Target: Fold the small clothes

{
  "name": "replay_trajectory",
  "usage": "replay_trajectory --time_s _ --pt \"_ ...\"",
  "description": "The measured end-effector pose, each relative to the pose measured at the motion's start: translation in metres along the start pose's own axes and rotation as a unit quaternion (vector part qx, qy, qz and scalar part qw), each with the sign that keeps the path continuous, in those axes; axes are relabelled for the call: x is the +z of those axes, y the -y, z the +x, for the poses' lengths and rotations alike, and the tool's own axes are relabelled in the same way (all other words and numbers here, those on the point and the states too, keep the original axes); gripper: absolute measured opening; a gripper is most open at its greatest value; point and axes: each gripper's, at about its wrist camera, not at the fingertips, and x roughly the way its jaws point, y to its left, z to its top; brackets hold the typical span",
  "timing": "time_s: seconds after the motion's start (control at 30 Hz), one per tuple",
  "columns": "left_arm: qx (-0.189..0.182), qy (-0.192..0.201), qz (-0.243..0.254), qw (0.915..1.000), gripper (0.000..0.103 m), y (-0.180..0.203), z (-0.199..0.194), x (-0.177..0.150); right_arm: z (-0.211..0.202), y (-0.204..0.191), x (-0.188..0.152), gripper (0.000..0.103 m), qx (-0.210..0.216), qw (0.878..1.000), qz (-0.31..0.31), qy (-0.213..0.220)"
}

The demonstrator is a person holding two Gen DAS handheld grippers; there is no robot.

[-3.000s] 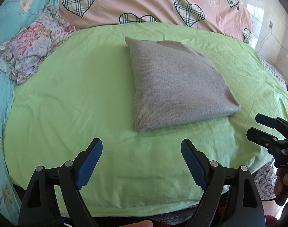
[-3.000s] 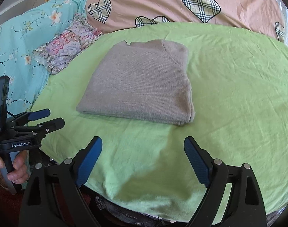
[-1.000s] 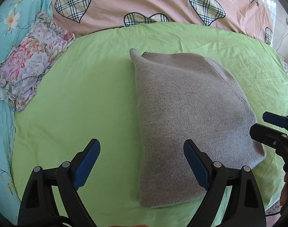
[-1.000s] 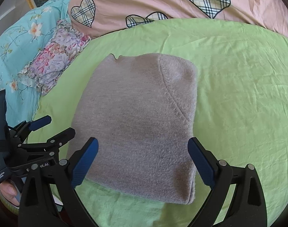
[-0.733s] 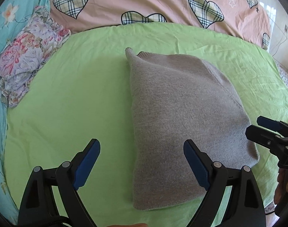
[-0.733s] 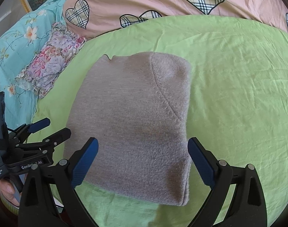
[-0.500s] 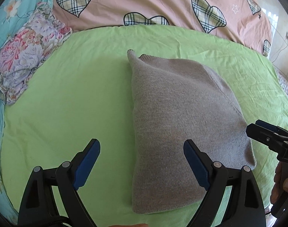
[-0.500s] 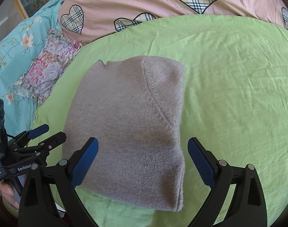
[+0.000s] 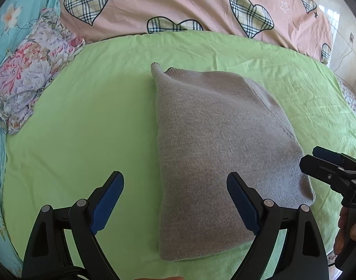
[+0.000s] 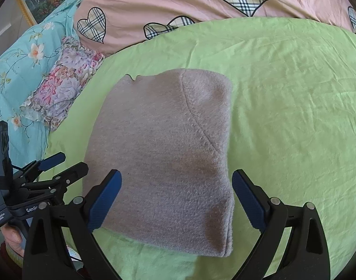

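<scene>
A grey knitted garment (image 9: 220,144) lies folded into a flat rectangle on the green sheet (image 9: 89,126); it also shows in the right wrist view (image 10: 163,154). My left gripper (image 9: 175,200) is open and empty, hovering over the garment's near left edge. My right gripper (image 10: 176,200) is open and empty, above the garment's near edge. The right gripper also shows at the right edge of the left wrist view (image 9: 327,165), and the left gripper at the left of the right wrist view (image 10: 58,168).
A pink duvet with plaid hearts (image 9: 178,7) lies behind the green sheet. A floral pillow (image 9: 26,74) and a turquoise floral cover (image 10: 19,58) lie at the left. The green sheet's front edge (image 10: 154,263) drops off near me.
Both grippers came forward from the bed's front edge to hover over the garment's near end. In the last second they drifted slightly. The garment has not moved. Both stayed open.
</scene>
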Motion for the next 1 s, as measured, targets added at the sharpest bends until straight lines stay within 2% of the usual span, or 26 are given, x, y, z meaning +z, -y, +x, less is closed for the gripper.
replay_trajectory --time_s 0.33,0.6,1.0 --pt "-0.003 0.01 0.012 0.9999 0.091 0.003 -0.007 -0.006 0.0 -0.015 -0.008 0.096 0.01 1.0 -0.023 -0.001" --pt "-0.007 0.022 0.016 0.9996 0.091 0.005 -0.012 -0.008 -0.002 -0.024 -0.011 0.096 0.012 0.999 -0.039 0.015" --pt "-0.014 0.023 0.018 0.9995 0.091 0.003 -0.013 -0.008 0.003 -0.023 -0.013 0.096 0.011 0.999 -0.04 0.009"
